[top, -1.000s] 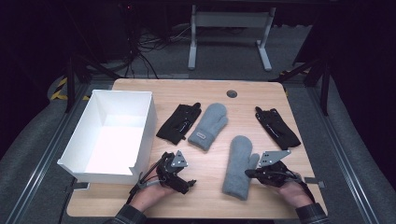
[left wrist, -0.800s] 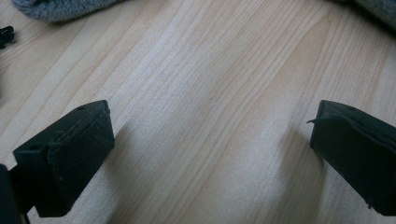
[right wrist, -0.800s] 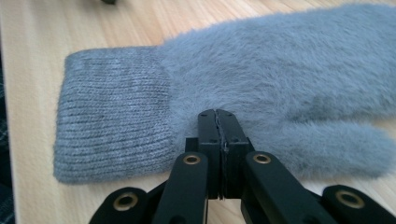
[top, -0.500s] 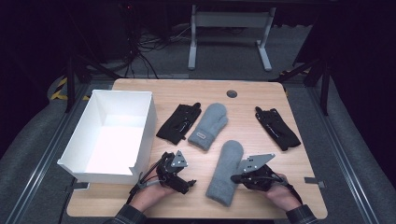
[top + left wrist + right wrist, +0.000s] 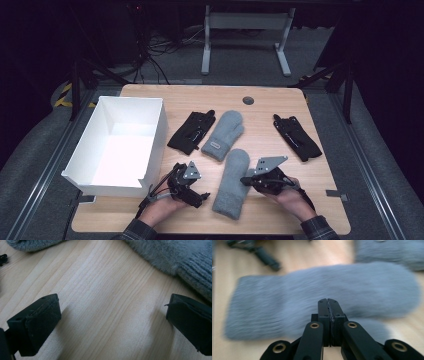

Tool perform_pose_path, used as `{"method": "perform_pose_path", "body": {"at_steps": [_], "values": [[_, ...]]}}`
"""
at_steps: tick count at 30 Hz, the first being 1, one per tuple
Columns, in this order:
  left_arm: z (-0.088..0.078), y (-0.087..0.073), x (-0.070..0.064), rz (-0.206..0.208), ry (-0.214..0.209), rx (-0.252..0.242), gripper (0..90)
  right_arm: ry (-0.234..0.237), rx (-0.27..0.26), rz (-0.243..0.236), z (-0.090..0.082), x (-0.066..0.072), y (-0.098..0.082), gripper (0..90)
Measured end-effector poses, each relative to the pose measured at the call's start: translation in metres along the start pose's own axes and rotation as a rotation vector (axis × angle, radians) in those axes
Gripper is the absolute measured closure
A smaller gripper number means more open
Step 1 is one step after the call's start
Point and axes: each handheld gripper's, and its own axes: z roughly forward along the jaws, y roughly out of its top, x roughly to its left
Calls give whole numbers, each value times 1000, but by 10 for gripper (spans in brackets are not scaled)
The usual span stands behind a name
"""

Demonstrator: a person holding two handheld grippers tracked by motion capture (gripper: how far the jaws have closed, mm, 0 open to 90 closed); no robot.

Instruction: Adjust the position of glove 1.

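Right gripper (image 5: 248, 180): jaws pressed together, tips at the edge of the near grey mitten (image 5: 231, 184); whether they pinch its fabric cannot be told.
Left gripper (image 5: 192, 187): jaws wide apart over bare wood, nothing between them.
Near grey mitten: flat on the table (image 5: 280, 102), between the two grippers.
Second grey mitten (image 5: 223, 134): just beyond, beside a black glove (image 5: 191, 132).
Other black glove (image 5: 296, 136): far right.
White box (image 5: 116, 145): left side.

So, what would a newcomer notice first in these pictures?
Probably the grey mitten near the front of the wooden table, with the right gripper shut on its edge. Next, the big white box at the table's left side. A second grey mitten lies between two black gloves.
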Motion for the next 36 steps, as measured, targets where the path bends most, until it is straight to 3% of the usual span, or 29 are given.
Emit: {"method": "perform_pose_path", "body": {"at_steps": [4,7,11,15,23,28,36], "values": [[0,0,0,0,0,0,1,-55,-27,15,8,-20,11,900],[0,0,0,0,1,0,1,-71,-45,17,20,-31,25,900],[0,0,0,0,1,0,1,-71,-33,21,41,-41,34,900],[0,0,0,-1,1,1,2,-69,6,33,46,-45,29,900],[0,0,0,-1,1,1,2,-119,48,69,21,-49,9,900],[0,0,0,0,1,1,1,-130,1,73,6,-48,4,897],[0,0,0,-1,2,1,1,-203,-37,141,-30,-53,-21,651]]}}
